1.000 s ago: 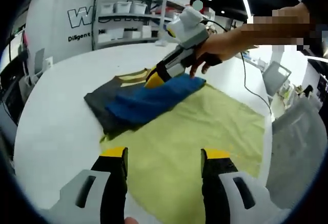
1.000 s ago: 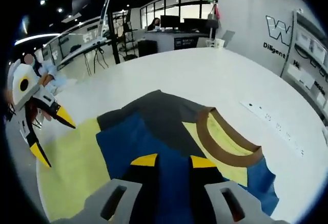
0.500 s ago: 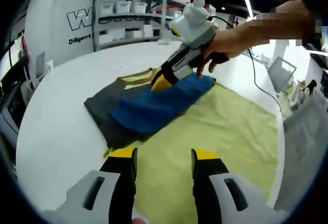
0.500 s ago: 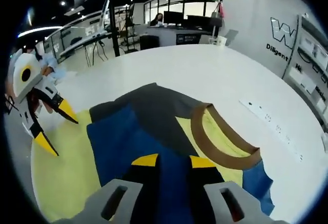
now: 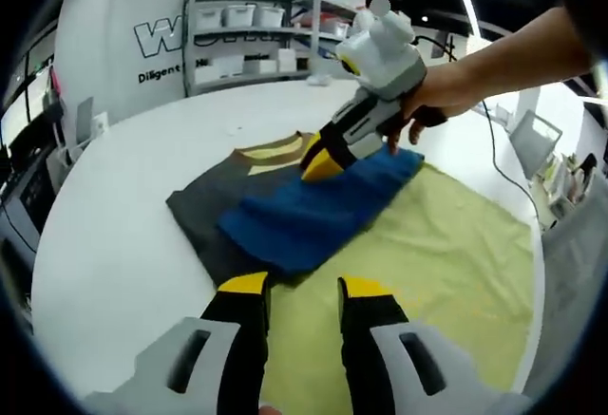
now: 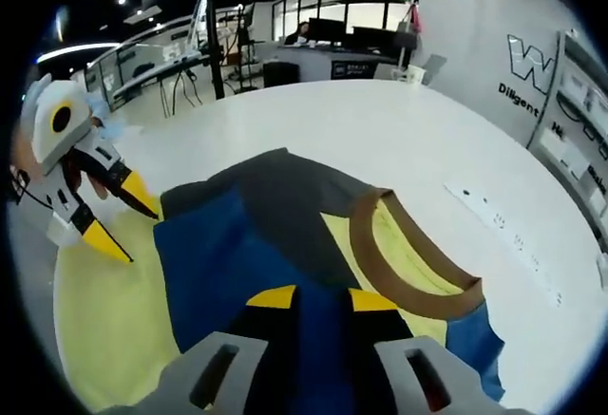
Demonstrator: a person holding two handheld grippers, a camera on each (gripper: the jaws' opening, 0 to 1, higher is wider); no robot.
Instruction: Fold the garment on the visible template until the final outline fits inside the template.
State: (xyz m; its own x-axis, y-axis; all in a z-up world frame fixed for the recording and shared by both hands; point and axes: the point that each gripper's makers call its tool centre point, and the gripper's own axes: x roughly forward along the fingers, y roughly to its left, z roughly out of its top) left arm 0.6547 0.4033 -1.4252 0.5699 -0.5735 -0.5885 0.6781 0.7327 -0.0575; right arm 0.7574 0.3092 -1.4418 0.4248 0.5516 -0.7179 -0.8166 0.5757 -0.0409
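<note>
The garment [image 5: 285, 211], a blue, grey and yellow shirt with a brown collar [image 6: 380, 254], lies folded into a long band on the round white table [image 5: 123, 225]; in the left gripper view it sits at 12 o'clock from that view's own jaws, its near end overlapping the 10 o'clock corner of the yellow-green template [image 5: 427, 263] while its grey half and collar run off onto bare table, so the outline judged from here does not yet fit inside; the right gripper [image 5: 323, 160] rests its yellow tips on the blue layer beside the collar, probably to pin the fold, and in its own view the jaws stand a narrow gap apart with blue cloth between and under them, though whether they pinch it I cannot tell; the left gripper [image 5: 302, 287] hangs apart from the cloth, just short of the band's near edge, jaws part-open and empty, seemingly lined up to take that edge; open room lies over the template toward 3 and 4 o'clock, bare and flat, so the band could be drawn that way; the table edge at 8 o'clock is well clear.
</note>
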